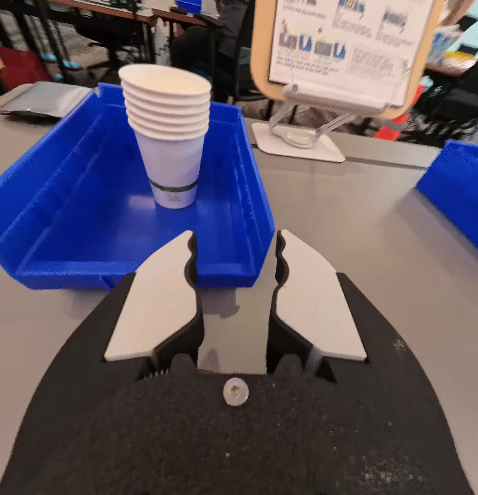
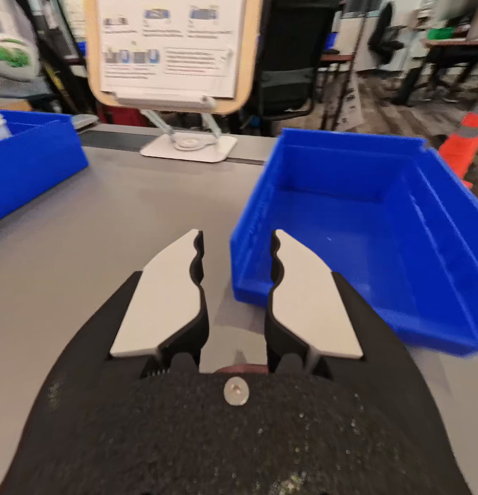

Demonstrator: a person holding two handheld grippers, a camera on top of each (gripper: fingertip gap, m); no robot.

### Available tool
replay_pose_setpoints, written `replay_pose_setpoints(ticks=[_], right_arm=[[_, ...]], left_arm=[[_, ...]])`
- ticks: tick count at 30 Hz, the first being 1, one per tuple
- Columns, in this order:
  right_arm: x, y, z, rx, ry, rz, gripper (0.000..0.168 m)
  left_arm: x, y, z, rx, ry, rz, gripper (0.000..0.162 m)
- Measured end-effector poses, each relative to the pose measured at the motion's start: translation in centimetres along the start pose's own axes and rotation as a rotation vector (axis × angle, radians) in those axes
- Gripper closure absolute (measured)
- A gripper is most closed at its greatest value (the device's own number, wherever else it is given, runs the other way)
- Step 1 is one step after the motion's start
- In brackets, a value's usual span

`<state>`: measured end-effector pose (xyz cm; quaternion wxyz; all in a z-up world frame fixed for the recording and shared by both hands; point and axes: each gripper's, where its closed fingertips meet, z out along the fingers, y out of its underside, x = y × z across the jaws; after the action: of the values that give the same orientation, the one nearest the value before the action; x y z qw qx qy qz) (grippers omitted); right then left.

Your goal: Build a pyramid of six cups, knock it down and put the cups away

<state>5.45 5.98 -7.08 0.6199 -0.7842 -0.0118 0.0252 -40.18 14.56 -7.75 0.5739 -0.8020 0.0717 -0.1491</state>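
Nested stack of white paper cups [image 1: 167,134] stands upright inside the left blue plastic bin [image 1: 58,203]; no cups out on the grey tabletop [image 1: 353,227], so either the pyramid hasn't been started or everything is already put away, can't tell which; left gripper [image 1: 235,235] has jaws apart and empty, hovering just short of that bin's near wall; right gripper [image 2: 236,235] also spread and holding nothing, near the second blue plastic bin [image 2: 393,241], which is empty; instruction sheet on a wooden stand [image 2: 168,53] behind.
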Motion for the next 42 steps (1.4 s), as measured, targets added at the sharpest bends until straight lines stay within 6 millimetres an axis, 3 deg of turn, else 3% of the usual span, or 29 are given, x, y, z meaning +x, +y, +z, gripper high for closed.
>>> replay_pose_setpoints(ticks=[3,5,21,23,26,27,29,32,36,39,42], right_arm=[[1.7,2.5,-1.6,0.032,0.109,0.010,0.119],[2.1,3.2,-2.2,0.020,0.136,0.003,0.115],[1.9,3.3,-2.3,0.009,0.108,0.003,0.113],[1.5,3.4,-2.1,0.007,0.080,0.026,0.114],[0.9,3.7,-1.9,-0.007,0.053,0.003,0.114],[0.7,3.6,-2.0,-0.006,0.050,-0.016,0.114],[0.4,3.3,-2.1,0.002,0.047,-0.051,0.114],[-0.1,2.8,-2.4,0.016,0.045,-0.095,0.115],[-0.5,2.9,-2.5,0.011,0.025,-0.083,0.116],[-0.5,3.2,-2.3,-0.002,0.015,-0.057,0.117],[-0.5,3.4,-2.3,-0.007,0.000,-0.032,0.117]], left_arm=[[0.4,2.2,0.3,0.005,-0.074,0.022,0.107],[0.9,2.8,0.1,-0.024,-0.088,0.045,0.105],[2.1,4.3,-0.1,-0.100,0.005,0.149,0.105],[3.4,3.4,-0.2,-0.092,0.126,0.161,0.108],[6.8,-0.2,-1.6,-0.109,0.531,0.210,0.114],[7.1,-1.6,-2.0,-0.125,0.621,0.247,0.117],[6.2,-3.2,-1.6,-0.265,0.745,0.353,0.116],[1.5,-5.0,2.4,-0.499,0.656,0.558,0.117],[-3.4,-8.4,7.6,-0.633,0.469,0.841,0.118],[-4.7,-9.1,10.2,-0.715,0.450,0.926,0.122],[-4.9,-8.6,11.2,-0.798,0.500,0.915,0.127]])
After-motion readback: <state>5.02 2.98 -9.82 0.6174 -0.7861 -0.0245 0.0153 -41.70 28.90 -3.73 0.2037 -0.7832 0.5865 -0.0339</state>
